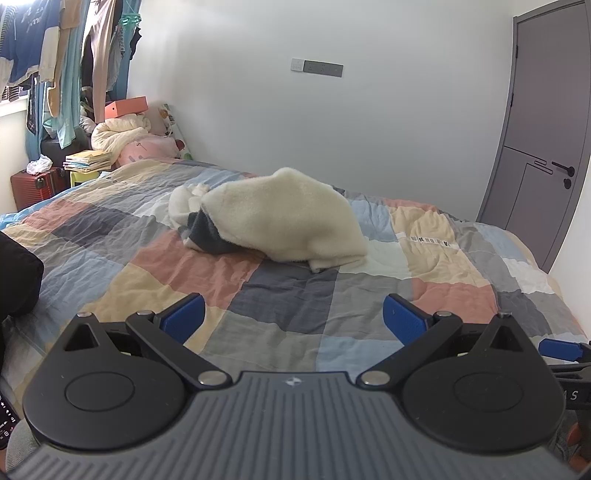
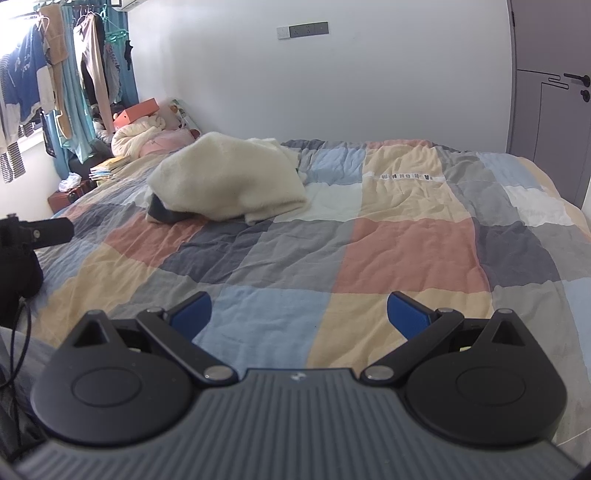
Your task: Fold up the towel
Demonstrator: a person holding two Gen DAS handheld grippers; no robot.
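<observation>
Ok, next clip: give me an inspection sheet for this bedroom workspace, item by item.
Surface: bed with a wrinkled patchwork quilt.
Job's things: cream towel heaped in a crumpled mound, unfolded, a dark grey cloth tucked under it.
Clutter: rolled blanket, orange box, stacked books, red suitcase.
Grippers: left gripper and right gripper open, empty, short of the towel.
Cables: one black cable at the left edge.
Surroundings: hanging clothes, grey door, wall sockets.
</observation>
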